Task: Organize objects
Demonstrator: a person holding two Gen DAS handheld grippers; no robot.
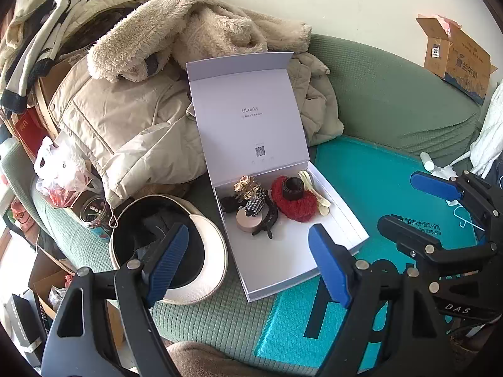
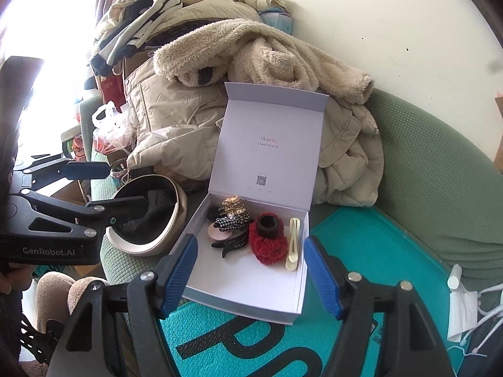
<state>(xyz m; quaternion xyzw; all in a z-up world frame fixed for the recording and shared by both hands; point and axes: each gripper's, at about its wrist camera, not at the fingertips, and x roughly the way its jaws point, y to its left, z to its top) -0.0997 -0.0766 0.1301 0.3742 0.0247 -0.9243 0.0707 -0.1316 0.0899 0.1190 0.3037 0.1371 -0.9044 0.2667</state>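
Note:
A white box [image 1: 333,220] [image 2: 251,286] lies on the green sofa with its lid standing up against a pile of coats. In its far half lie a red fluffy scrunchie [image 1: 298,207] [image 2: 270,248] with a dark band on it, cream hair clips [image 2: 294,242], a gold claw clip [image 1: 246,185], a checked bow [image 2: 231,223], a pink round case [image 1: 248,223] and a black claw clip [image 2: 231,245]. My left gripper [image 1: 248,234] [image 2: 127,185] hangs open in front of the box, nothing between its blue pads. My right gripper [image 2: 250,242] [image 1: 398,198] is open too, just short of the box's near edge.
A cream-brimmed hat [image 1: 213,251] lies left of the box. Beige coats and a fleece [image 1: 195,31] are heaped behind. A plastic bag [image 1: 59,172] and a jar [image 1: 92,213] sit far left. A teal mat [image 1: 377,172] covers the seat; a cardboard box [image 1: 456,56] stands on the backrest.

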